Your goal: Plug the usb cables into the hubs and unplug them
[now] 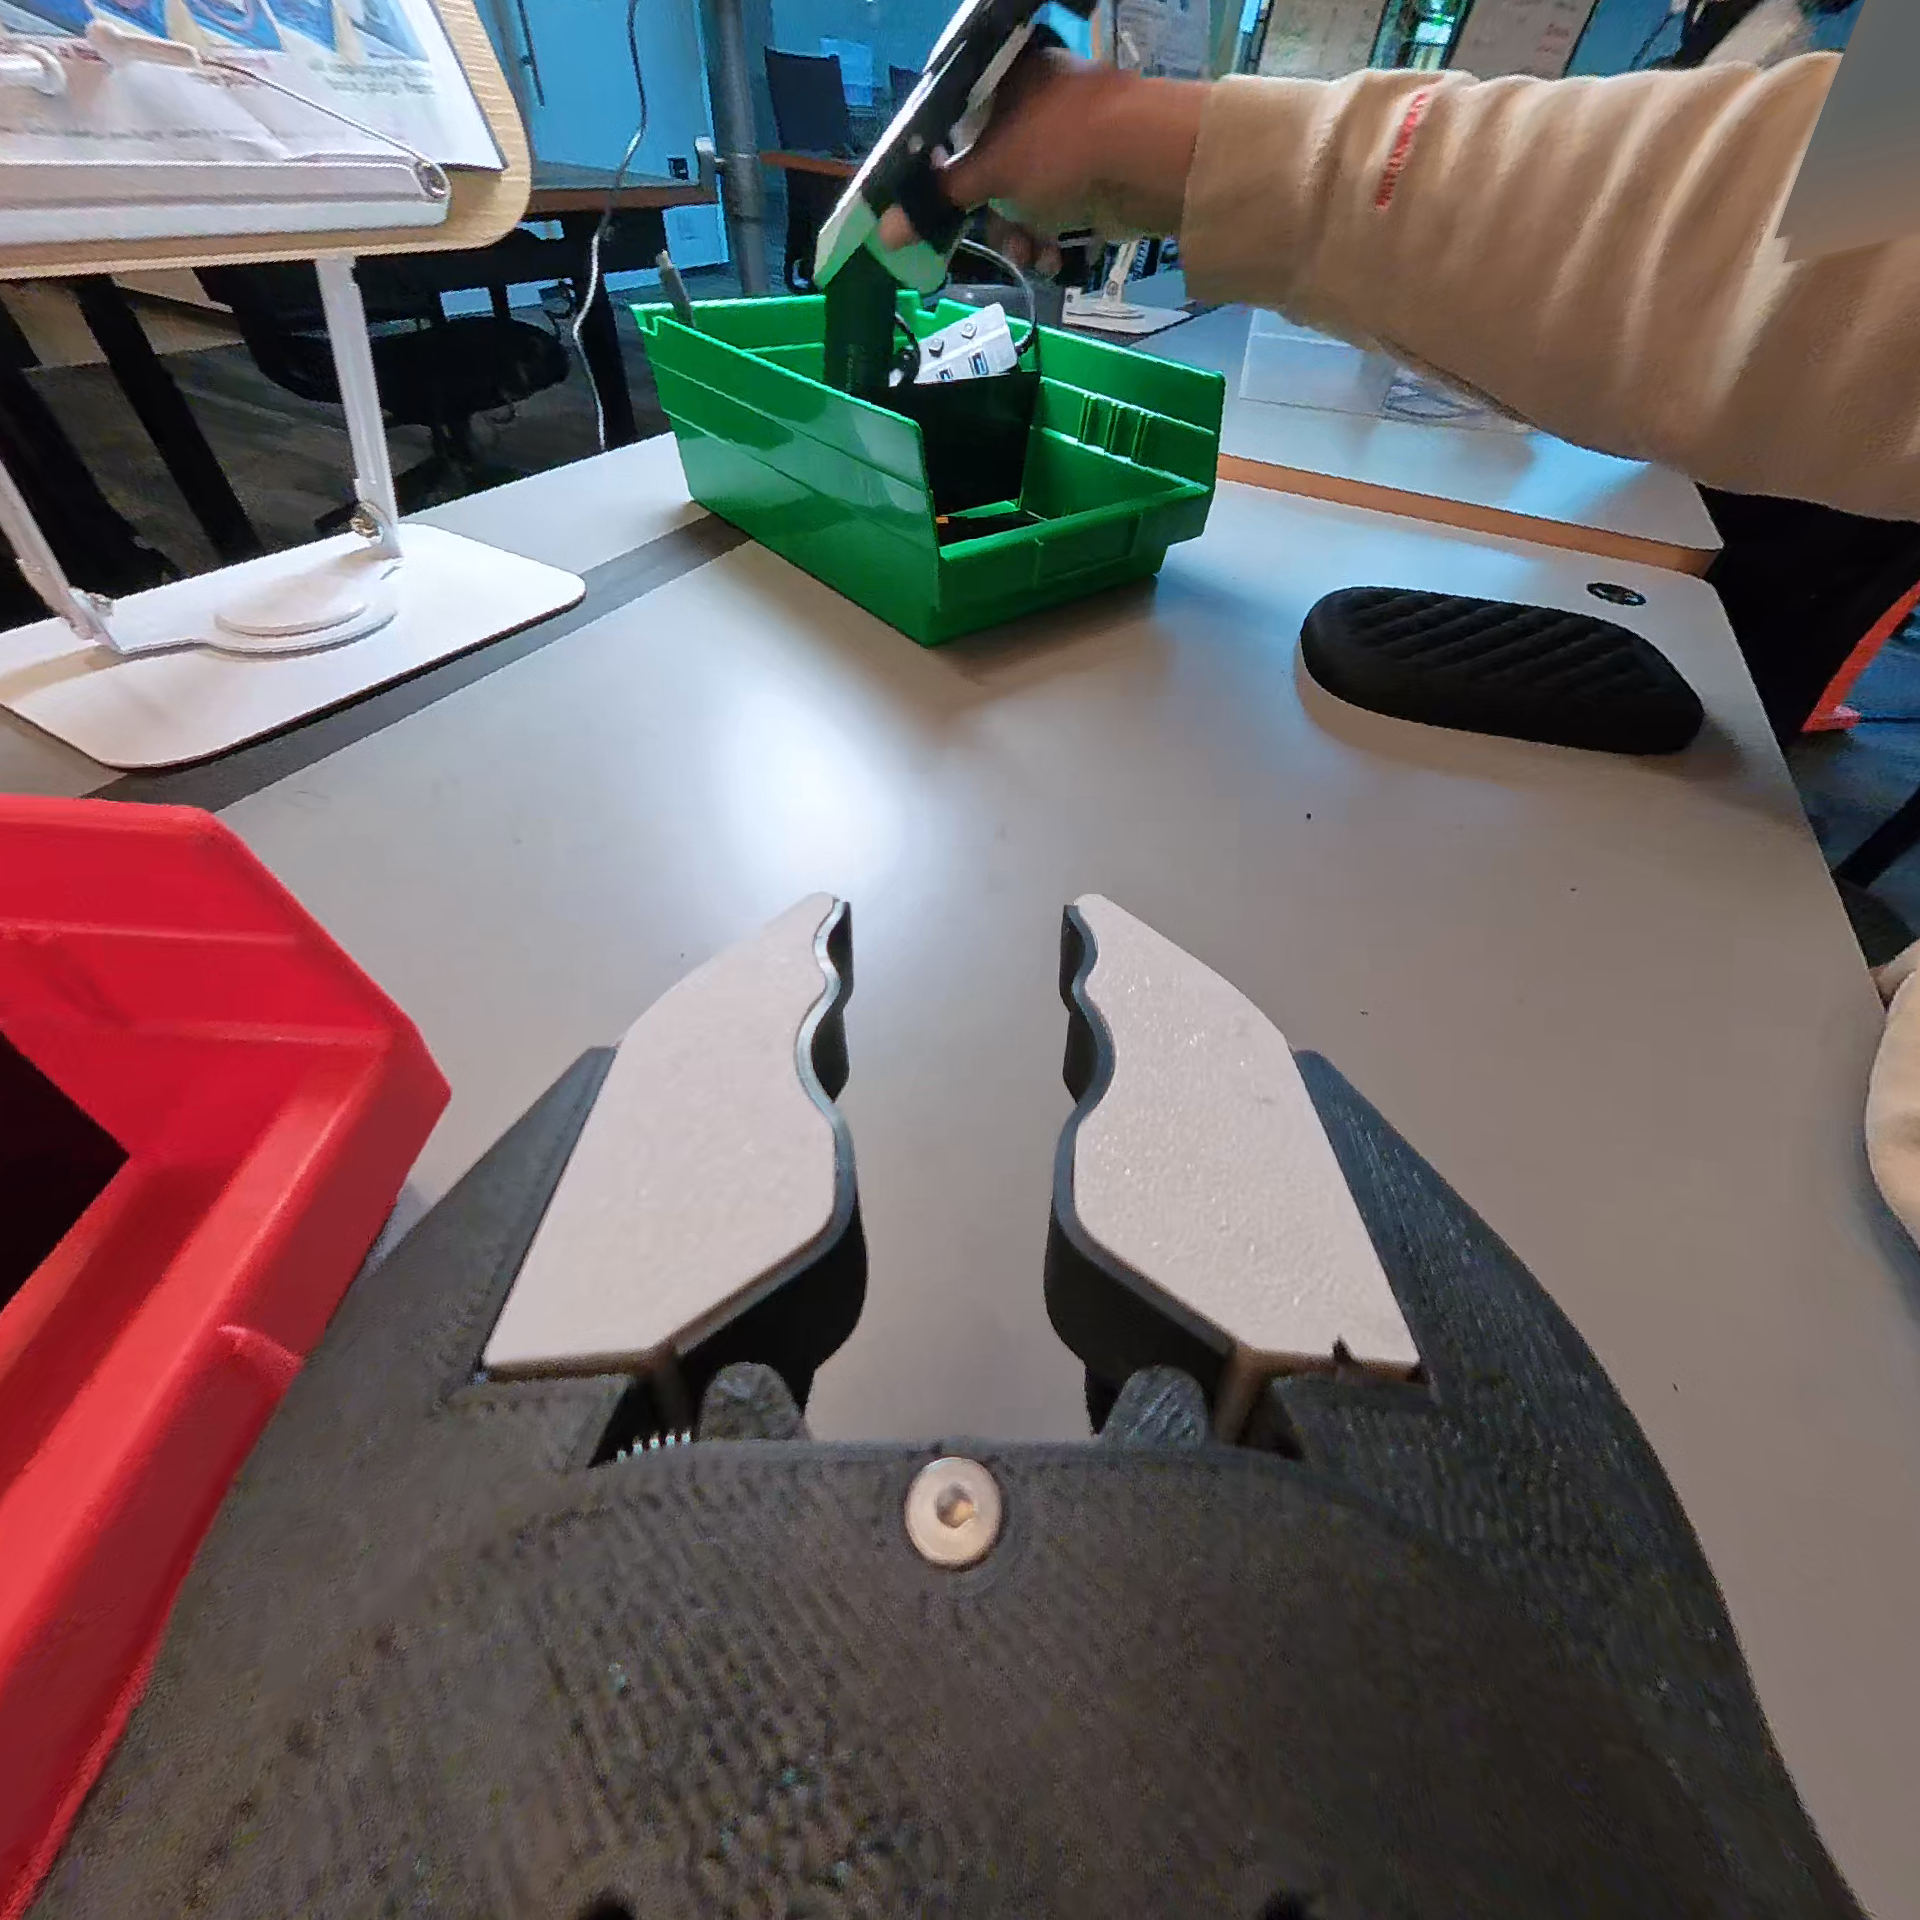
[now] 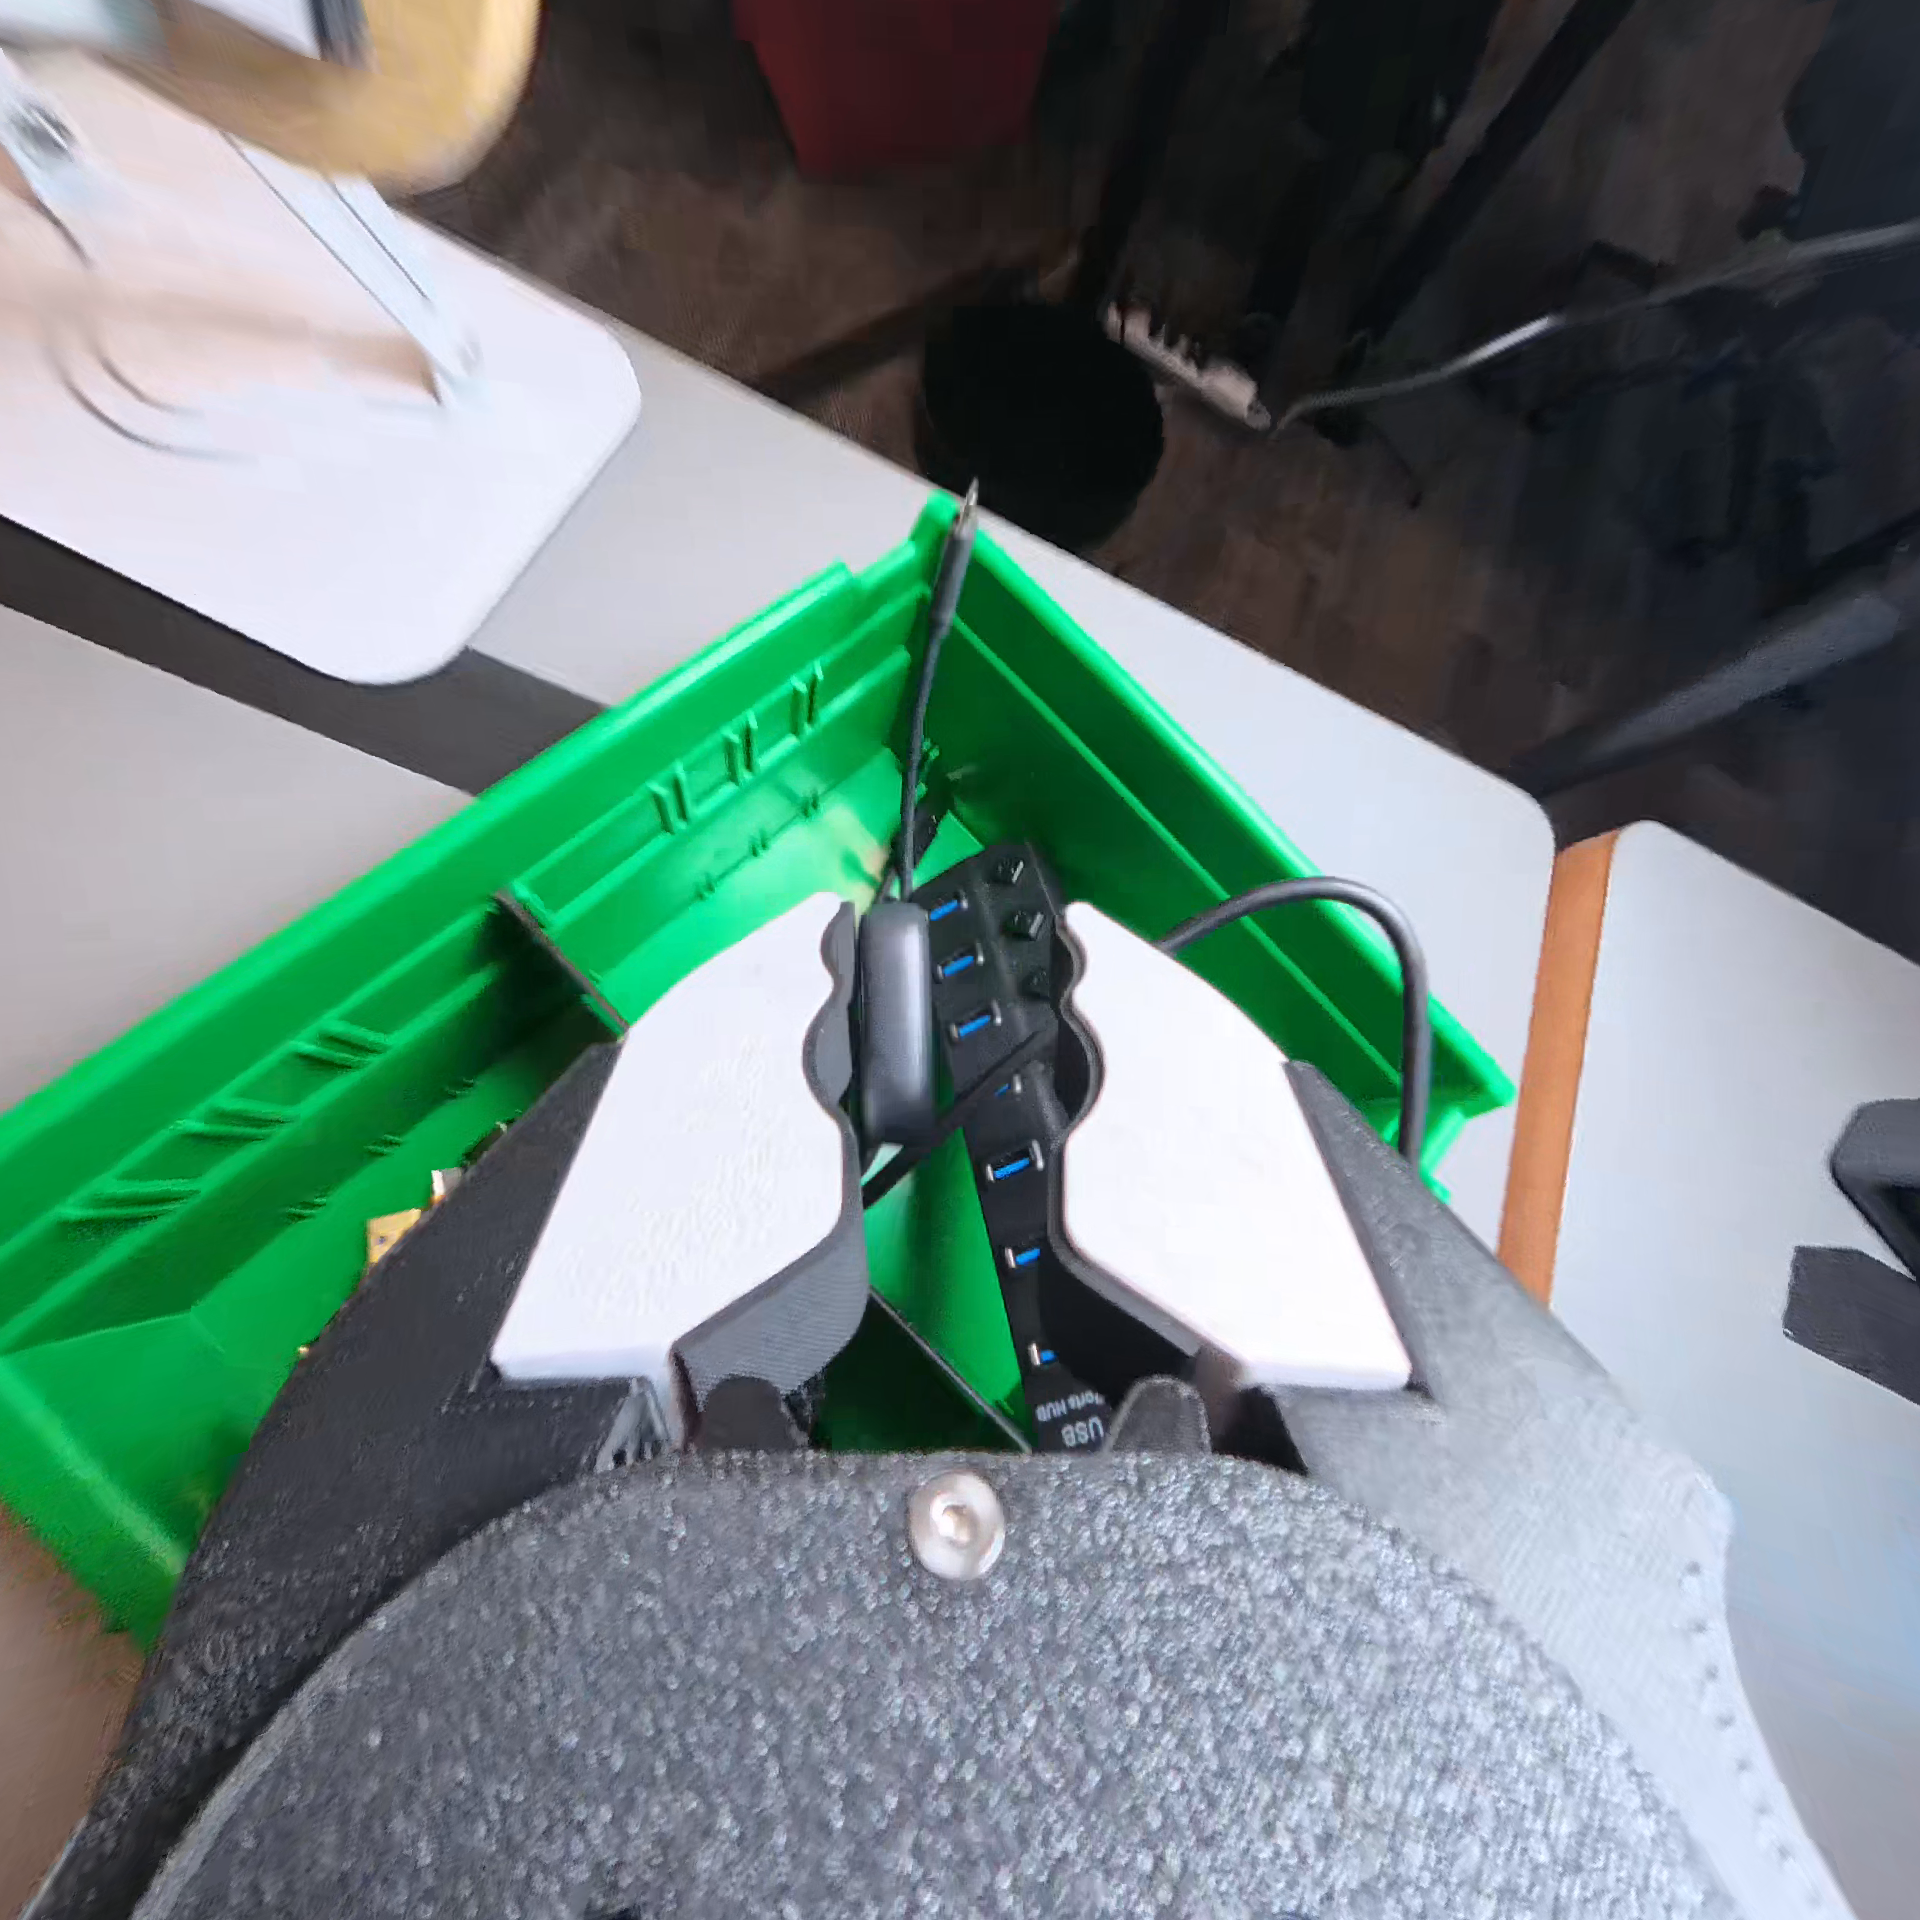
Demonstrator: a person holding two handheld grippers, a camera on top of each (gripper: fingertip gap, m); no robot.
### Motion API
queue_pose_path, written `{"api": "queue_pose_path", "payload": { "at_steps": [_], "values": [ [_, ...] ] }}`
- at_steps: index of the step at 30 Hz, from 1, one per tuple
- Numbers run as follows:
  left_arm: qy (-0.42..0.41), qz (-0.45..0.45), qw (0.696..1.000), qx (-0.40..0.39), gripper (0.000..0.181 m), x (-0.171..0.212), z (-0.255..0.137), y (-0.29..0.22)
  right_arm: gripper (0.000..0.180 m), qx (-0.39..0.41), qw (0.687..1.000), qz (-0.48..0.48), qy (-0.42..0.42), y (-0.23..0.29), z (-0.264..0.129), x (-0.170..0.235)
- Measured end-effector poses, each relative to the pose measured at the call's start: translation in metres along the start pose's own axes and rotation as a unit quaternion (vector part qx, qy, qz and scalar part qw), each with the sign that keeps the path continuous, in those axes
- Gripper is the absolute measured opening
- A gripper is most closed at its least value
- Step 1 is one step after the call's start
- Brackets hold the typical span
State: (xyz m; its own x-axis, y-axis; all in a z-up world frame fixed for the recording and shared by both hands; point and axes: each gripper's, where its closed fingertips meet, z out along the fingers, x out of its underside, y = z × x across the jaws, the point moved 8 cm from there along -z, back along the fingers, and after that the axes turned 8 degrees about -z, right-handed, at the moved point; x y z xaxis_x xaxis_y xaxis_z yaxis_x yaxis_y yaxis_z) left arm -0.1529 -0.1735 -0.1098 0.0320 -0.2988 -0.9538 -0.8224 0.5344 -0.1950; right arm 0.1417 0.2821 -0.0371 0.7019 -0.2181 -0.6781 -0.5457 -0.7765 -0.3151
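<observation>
A green bin [image 1: 831, 457] stands at the far middle of the grey table [image 1: 935, 748]. In the right wrist view the green bin [image 2: 312, 1091] holds a long black USB hub [image 2: 982, 1023] with blue ports, a small black oval piece [image 2: 894, 1018] on a thin cable, and a looping black cable [image 2: 1382, 935]. My right gripper [image 2: 956, 935] is open down inside the bin, its fingers on either side of the hub and the oval piece. It also shows in the left wrist view [image 1: 883, 260], held by a hand. My left gripper [image 1: 956, 925] is open and empty above bare table.
A red bin [image 1: 187, 1143] sits close at the left of my left gripper. A white stand base [image 1: 281, 644] is at the far left and a black wrist rest [image 1: 1496, 665] at the right. A cream sleeve [image 1: 1558, 270] crosses above. A white boxy item [image 1: 961, 348] sticks up in the green bin.
</observation>
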Motion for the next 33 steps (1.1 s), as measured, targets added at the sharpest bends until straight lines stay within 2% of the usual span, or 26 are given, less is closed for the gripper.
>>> {"api": "queue_pose_path", "payload": {
  "at_steps": [1,4,7,10,12,14,16,20,22,25,30,31,32,33],
  "values": [
    [-0.002,-0.001,1.000,-0.004,0.038,0.000,-0.001,0.001,0.037,-0.001,1.000,0.007,-0.027,-0.001,-0.011,-0.002],
    [-0.014,-0.004,1.000,-0.016,0.038,-0.003,-0.004,0.004,0.041,0.002,0.994,0.002,-0.110,0.007,-0.048,-0.003],
    [-0.026,-0.008,0.999,-0.030,0.039,-0.005,-0.008,0.006,0.043,-0.031,0.984,-0.030,-0.175,0.036,-0.084,0.007],
    [-0.031,-0.013,0.998,-0.045,0.040,-0.006,-0.012,0.010,0.043,-0.124,0.965,-0.040,-0.228,0.083,-0.110,0.031],
    [-0.032,-0.013,0.997,-0.065,0.041,-0.006,-0.016,0.014,0.045,-0.181,0.954,-0.041,-0.234,0.116,-0.119,0.051],
    [-0.027,-0.014,0.994,-0.101,0.043,-0.004,-0.021,0.020,0.051,-0.182,0.958,-0.068,-0.210,0.143,-0.119,0.074],
    [-0.014,-0.012,0.989,-0.149,0.046,-0.002,-0.028,0.028,0.055,-0.139,0.969,-0.119,-0.165,0.159,-0.113,0.094],
    [0.041,0.036,0.963,-0.264,0.051,-0.003,-0.048,0.049,0.052,-0.100,0.970,-0.198,-0.097,0.168,-0.099,0.115],
    [0.081,0.057,0.951,-0.293,0.053,-0.008,-0.054,0.059,0.048,-0.088,0.966,-0.234,-0.066,0.165,-0.094,0.116],
    [0.191,0.090,0.930,-0.301,0.058,-0.009,-0.050,0.074,0.049,-0.083,0.956,-0.282,-0.006,0.161,-0.081,0.113],
    [0.368,0.131,0.876,-0.283,0.061,0.008,-0.028,0.107,0.046,-0.103,0.933,-0.333,0.084,0.164,-0.046,0.114],
    [0.400,0.131,0.866,-0.270,0.058,0.015,-0.024,0.112,0.042,-0.102,0.930,-0.340,0.090,0.166,-0.040,0.114],
    [0.420,0.137,0.859,-0.260,0.054,0.020,-0.020,0.116,0.031,-0.083,0.927,-0.354,0.090,0.166,-0.035,0.113],
    [0.422,0.152,0.859,-0.247,0.034,0.022,-0.016,0.117,0.029,-0.076,0.921,-0.371,0.089,0.167,-0.034,0.112]
  ]
}}
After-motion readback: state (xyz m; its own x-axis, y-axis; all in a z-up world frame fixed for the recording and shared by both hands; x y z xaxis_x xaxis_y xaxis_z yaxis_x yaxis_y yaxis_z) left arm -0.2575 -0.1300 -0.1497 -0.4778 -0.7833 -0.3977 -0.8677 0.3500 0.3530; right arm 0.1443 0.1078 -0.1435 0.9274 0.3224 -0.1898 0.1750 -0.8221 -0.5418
